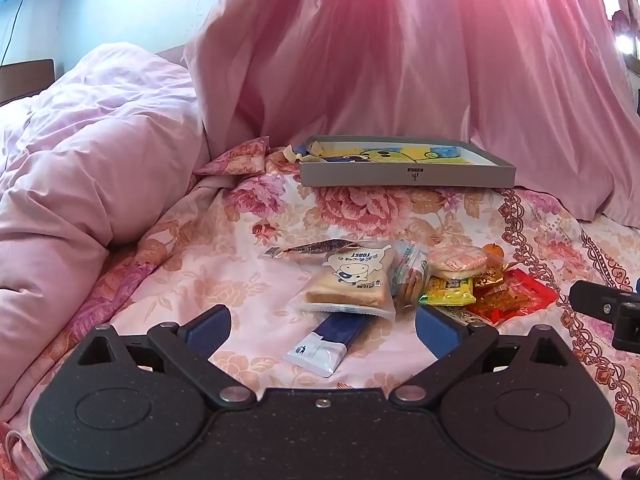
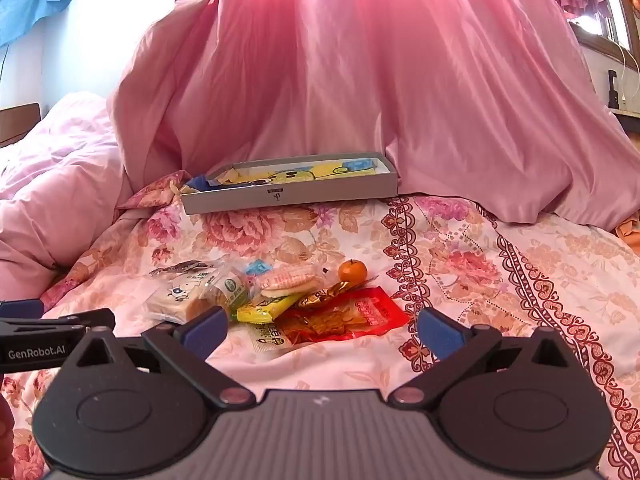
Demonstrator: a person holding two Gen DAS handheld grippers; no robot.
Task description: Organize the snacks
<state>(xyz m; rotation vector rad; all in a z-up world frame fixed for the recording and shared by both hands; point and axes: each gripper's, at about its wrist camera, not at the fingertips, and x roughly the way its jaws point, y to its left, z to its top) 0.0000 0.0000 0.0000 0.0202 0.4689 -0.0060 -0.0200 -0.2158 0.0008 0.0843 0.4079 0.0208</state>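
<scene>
A pile of snacks lies on the floral bedsheet: a toast pack point(image 1: 347, 280) point(image 2: 176, 294), a blue-and-white bar point(image 1: 334, 338), a yellow pack point(image 1: 448, 294) point(image 2: 266, 310), a rice cracker pack point(image 1: 458, 262) point(image 2: 290, 280), a red pack point(image 1: 510, 298) point(image 2: 346, 316) and a small orange point(image 1: 493, 250) point(image 2: 352, 271). A flat grey box point(image 1: 406, 174) point(image 2: 288, 196) lies behind them. My left gripper point(image 1: 323, 330) is open, just in front of the blue bar. My right gripper point(image 2: 322, 330) is open, just in front of the red pack.
A bunched pink duvet point(image 1: 92, 160) rises on the left. A pink curtain point(image 1: 400, 60) hangs behind the box. The right gripper's side shows at the right edge of the left wrist view point(image 1: 608, 308); the left gripper shows at the left of the right wrist view point(image 2: 44, 340).
</scene>
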